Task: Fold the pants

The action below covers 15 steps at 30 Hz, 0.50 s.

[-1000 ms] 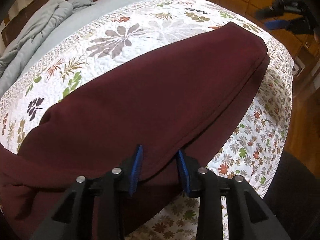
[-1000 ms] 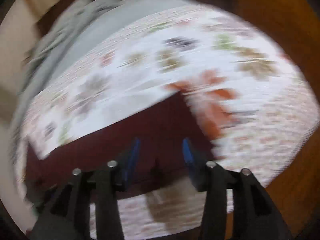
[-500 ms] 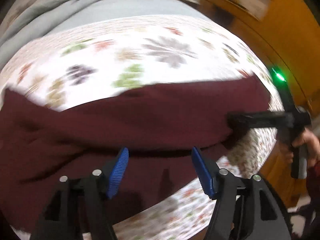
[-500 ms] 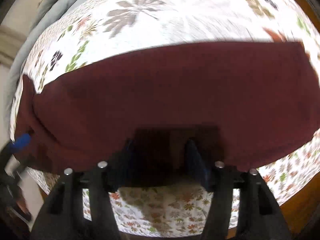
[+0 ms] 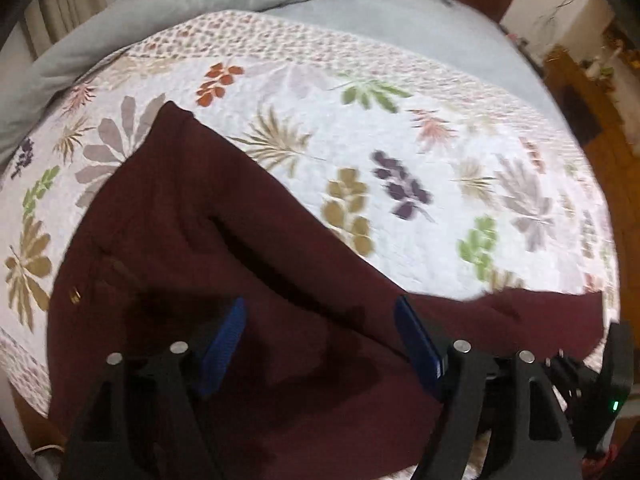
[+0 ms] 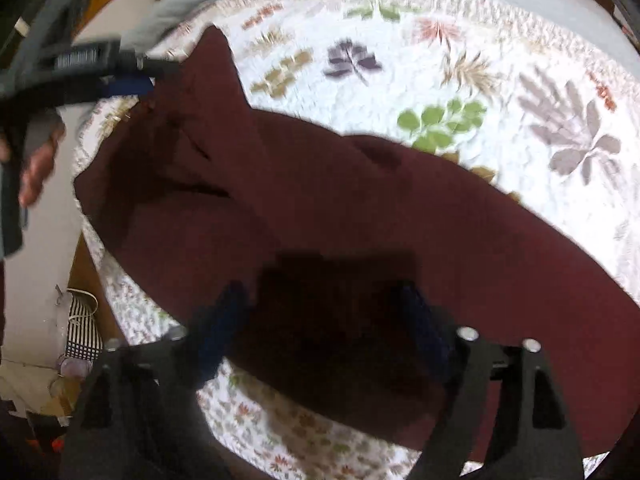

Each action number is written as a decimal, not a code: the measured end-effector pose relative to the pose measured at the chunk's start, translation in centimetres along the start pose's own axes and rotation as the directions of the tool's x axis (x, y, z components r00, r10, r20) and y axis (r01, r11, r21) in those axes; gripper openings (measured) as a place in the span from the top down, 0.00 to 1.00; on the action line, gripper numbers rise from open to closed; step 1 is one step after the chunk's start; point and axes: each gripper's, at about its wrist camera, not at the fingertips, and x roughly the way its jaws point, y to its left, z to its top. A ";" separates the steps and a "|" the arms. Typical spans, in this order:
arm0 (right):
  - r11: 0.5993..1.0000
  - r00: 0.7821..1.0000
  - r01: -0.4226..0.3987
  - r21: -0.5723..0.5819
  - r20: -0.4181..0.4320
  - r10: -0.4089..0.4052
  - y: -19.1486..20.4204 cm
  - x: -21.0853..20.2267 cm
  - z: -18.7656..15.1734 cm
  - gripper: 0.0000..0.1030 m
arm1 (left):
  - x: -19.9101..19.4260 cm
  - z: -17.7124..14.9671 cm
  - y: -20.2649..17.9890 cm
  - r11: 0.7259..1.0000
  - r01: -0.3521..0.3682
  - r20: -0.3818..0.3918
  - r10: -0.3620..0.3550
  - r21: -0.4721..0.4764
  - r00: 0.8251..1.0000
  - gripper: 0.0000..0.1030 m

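Left gripper [image 5: 320, 338]: your jaws, just widened, stand apart over the dark maroon fabric pants [image 5: 240, 272].
Right gripper [image 6: 324, 320]: just narrowing; clamped or not, I cannot tell (shadowed).
Tip: square edges on the floral quilt [image 5: 400, 140] first.

Black left gripper [image 5: 320, 344]; blue ribbed fingers [image 5: 224, 340], silver screws; right gripper [image 6: 324, 316] alike.

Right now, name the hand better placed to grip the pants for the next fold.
Right, likely. A pants edge lies between the fingers of the right gripper, which have just been closing. The fingers of the left gripper have just been opening and stand wide above it, gripping nothing.
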 end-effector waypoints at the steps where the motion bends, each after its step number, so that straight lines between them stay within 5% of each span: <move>1: 1.000 1.000 0.005 0.007 -0.011 -0.005 -0.2 0.8 -0.3 0.58 | 0.2 0.5 0.4 1.000 -0.007 -0.005 0.007 -0.002 1.000 0.25; 7: 1.000 0.999 0.023 0.018 0.038 -0.024 -0.7 0.6 -1.7 0.78 | 3.3 4.4 1.6 0.993 -0.117 -0.109 0.114 -0.016 0.987 0.25; 15: 0.999 0.999 0.002 0.037 0.041 -0.004 -1.2 0.9 -1.6 0.80 | 7.2 8.1 1.2 0.977 -0.206 -0.228 0.211 0.046 0.950 0.24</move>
